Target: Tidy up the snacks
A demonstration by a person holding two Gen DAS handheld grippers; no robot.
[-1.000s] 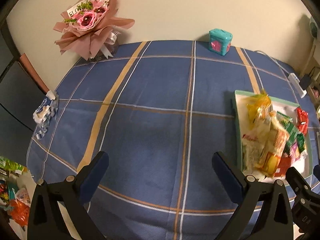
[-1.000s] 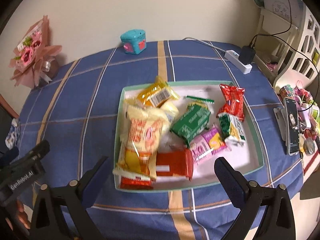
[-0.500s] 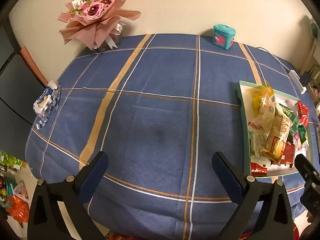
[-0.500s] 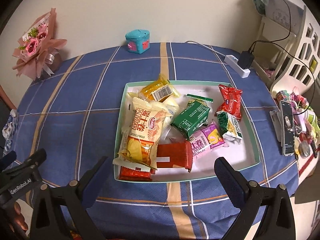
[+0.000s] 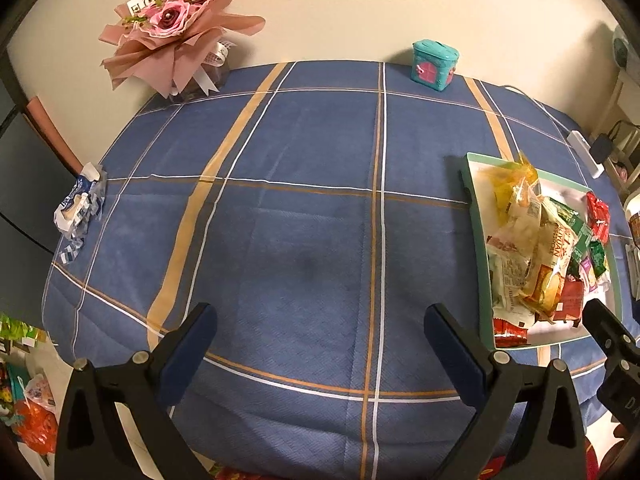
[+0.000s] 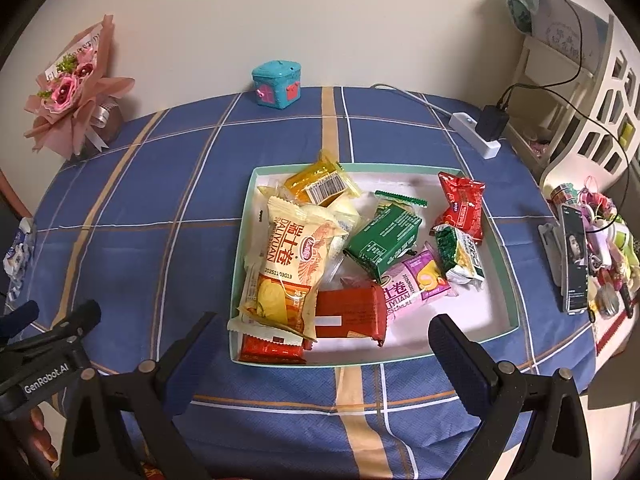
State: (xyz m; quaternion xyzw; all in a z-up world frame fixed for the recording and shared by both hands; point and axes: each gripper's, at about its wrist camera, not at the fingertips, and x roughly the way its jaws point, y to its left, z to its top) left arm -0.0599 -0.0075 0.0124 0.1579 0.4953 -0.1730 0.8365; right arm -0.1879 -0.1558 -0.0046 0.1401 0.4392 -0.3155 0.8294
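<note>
A shallow green-rimmed white tray (image 6: 496,236) sits on the blue plaid tablecloth and holds several snack packets: a cream Swiss-roll packet (image 6: 290,268), a yellow packet (image 6: 320,184), a green packet (image 6: 384,240), a red packet (image 6: 462,204), a pink packet (image 6: 416,284) and a dark red bar (image 6: 350,314). My right gripper (image 6: 322,342) is open and empty, above the tray's near edge. My left gripper (image 5: 320,336) is open and empty over bare cloth, left of the tray (image 5: 476,216).
A pink flower bouquet (image 5: 176,28) and a teal box (image 5: 434,64) stand at the table's back edge. A crumpled blue-white wrapper (image 5: 80,208) lies at the left edge. A white power strip (image 6: 476,134), a phone (image 6: 574,258) and clutter lie at the right.
Both grippers have drawn back and up from the table, so more of the tablecloth and the tray shows. Both stay open and empty. The snacks have not moved.
</note>
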